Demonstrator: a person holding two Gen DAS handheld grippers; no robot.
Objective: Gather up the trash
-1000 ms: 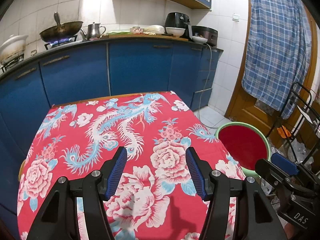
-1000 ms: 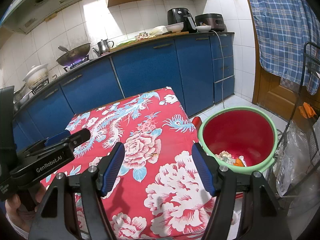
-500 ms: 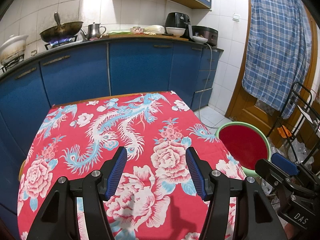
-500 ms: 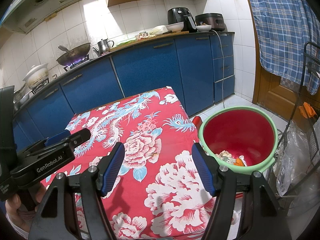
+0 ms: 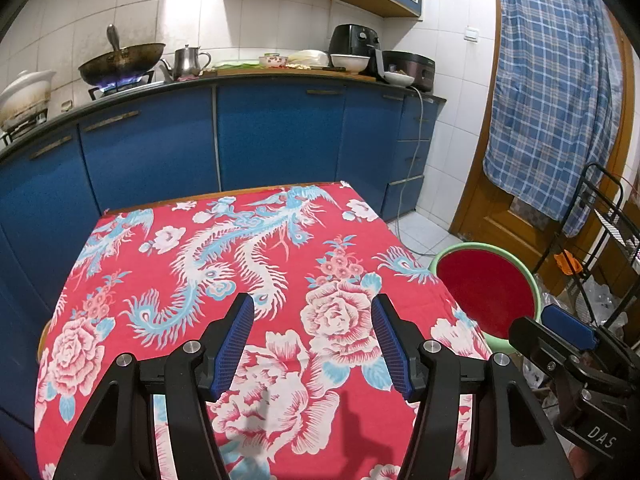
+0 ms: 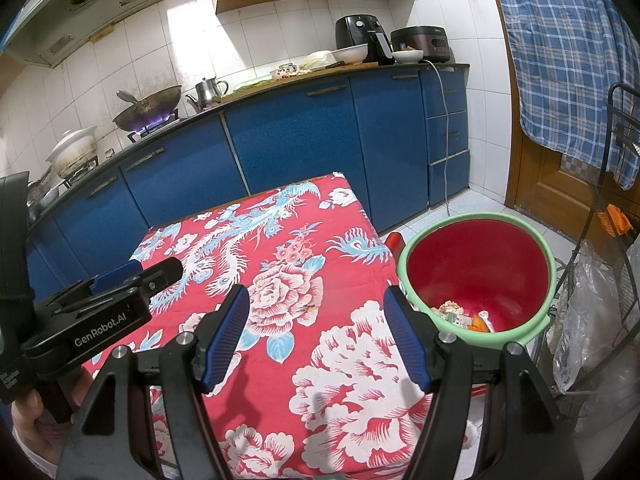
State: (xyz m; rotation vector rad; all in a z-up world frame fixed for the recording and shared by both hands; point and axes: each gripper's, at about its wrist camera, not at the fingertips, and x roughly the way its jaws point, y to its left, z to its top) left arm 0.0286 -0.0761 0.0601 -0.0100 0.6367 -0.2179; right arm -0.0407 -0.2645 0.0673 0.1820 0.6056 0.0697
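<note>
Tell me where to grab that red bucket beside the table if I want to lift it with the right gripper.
Take the bucket's green rim on the side nearest the table, coming down from above, one finger inside and one outside. The rim is thin, open and faces up. The right gripper is open and empty.

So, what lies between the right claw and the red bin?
Nothing but bare flowered cloth and its edge; the right view shows the right claw open and empty, the bin just past it.
</note>
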